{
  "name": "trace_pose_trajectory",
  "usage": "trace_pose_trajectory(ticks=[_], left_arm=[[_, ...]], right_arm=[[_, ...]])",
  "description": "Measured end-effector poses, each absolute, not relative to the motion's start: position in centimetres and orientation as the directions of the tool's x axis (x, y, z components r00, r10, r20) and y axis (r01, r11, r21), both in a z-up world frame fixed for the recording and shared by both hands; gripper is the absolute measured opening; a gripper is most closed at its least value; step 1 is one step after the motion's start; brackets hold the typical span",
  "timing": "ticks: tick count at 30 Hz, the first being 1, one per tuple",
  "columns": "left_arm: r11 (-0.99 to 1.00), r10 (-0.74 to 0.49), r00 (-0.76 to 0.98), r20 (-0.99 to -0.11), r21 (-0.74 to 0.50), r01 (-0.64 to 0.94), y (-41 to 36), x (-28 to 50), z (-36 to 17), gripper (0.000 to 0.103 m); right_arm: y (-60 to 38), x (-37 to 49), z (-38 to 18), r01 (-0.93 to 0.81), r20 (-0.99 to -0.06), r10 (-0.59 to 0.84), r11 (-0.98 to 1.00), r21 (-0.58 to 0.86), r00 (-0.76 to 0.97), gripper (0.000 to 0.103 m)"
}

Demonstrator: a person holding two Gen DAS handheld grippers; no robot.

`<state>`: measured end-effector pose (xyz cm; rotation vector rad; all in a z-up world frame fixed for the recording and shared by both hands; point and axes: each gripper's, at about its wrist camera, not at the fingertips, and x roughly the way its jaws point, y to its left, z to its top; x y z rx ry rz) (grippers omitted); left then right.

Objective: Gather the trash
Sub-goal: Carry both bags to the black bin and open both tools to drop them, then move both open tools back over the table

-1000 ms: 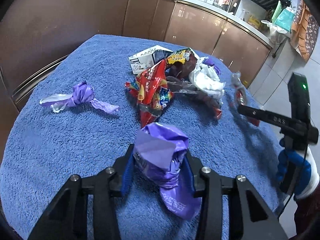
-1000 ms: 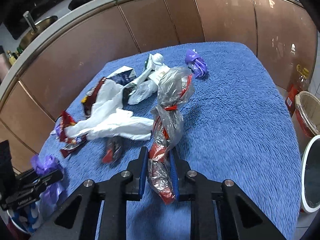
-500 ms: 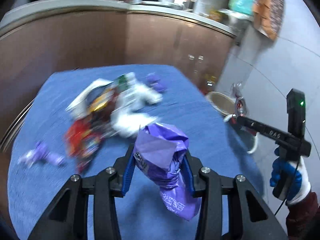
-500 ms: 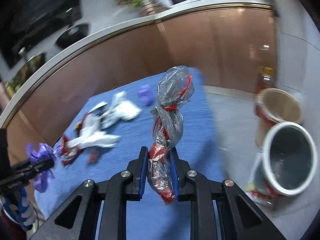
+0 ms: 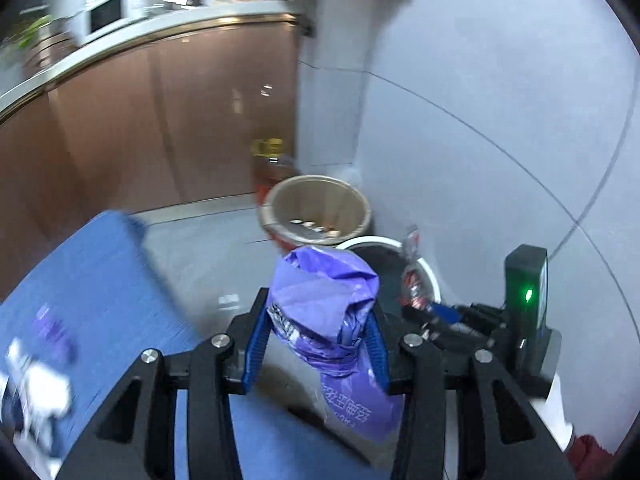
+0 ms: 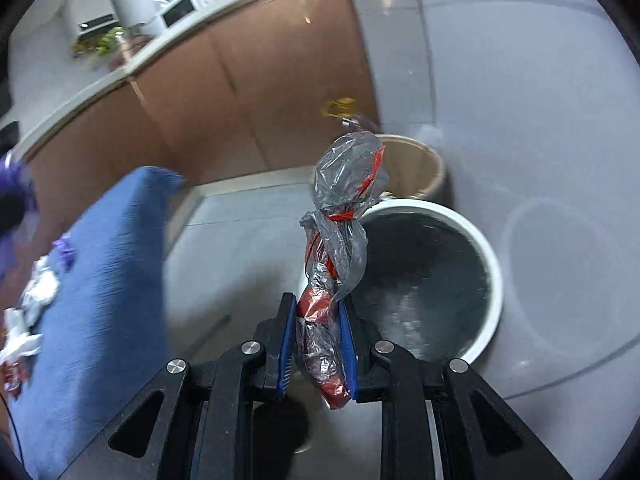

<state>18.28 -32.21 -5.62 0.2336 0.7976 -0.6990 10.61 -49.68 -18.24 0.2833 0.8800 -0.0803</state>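
At the bottom centre of its view, the left gripper was clenched on a crumpled purple plastic bag sticking up between its blue pads. The right gripper pinched a twisted clear-and-red wrapper rising to mid-frame. Just beyond stood a white-rimmed bin, then a tan bucket. The blue-covered table lay at left.

A home kitchen: a long counter with brown cabinet doors runs along the far side, a microwave sits on it, grey floor tiles spread right, and two bins stand near.
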Motion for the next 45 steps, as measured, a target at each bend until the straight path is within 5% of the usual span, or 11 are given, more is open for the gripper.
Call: trace_pose_trajectory(ticks=[7, 11, 17, 26, 34, 45], left_arm=[[0.722, -0.476, 0.417, -0.774, -0.074, 0.688, -41.5, 22.8, -10.0, 0.049], [0.716, -0.483, 0.377, -0.79, -0.109, 0.69, -44.2, 24.8, -11.5, 0.054], [0.719, -0.502, 0.376, -0.779, -0.135, 0.681, -44.6, 25.1, -11.3, 0.056], [0.779, -0.525, 0.553, -0.647, -0.104, 0.618, -38.3, 21.6, -6.1, 0.056], [0.822, -0.51, 0.653, -0.56, -0.093, 0.563, -29.9, 16.9, -0.2, 0.056], [0.906, -0.391, 0.78, -0.49, -0.053, 0.42, -15.4, 9.5, 3.0, 0.058]], right_arm=[[-54.2, 13.1, -21.0, 0.263, -0.804, -0.011, 0.948, 0.181, 0.594, 0.023], [-55.3, 13.3, -21.9, 0.287, -0.814, -0.045, 0.946, 0.151, 0.579, 0.046], [-55.6, 12.8, -22.6, 0.304, -0.821, -0.064, 0.943, 0.137, 0.568, 0.056], [-54.0, 10.4, -17.8, 0.308, -0.742, -0.094, 0.938, 0.157, 0.664, 0.091], [-48.9, 5.9, -7.8, 0.267, -0.552, -0.147, 0.953, 0.143, 0.821, 0.098], [-41.2, 1.6, 0.1, 0.049, -0.374, 0.012, 0.987, 0.154, 0.927, 0.103]])
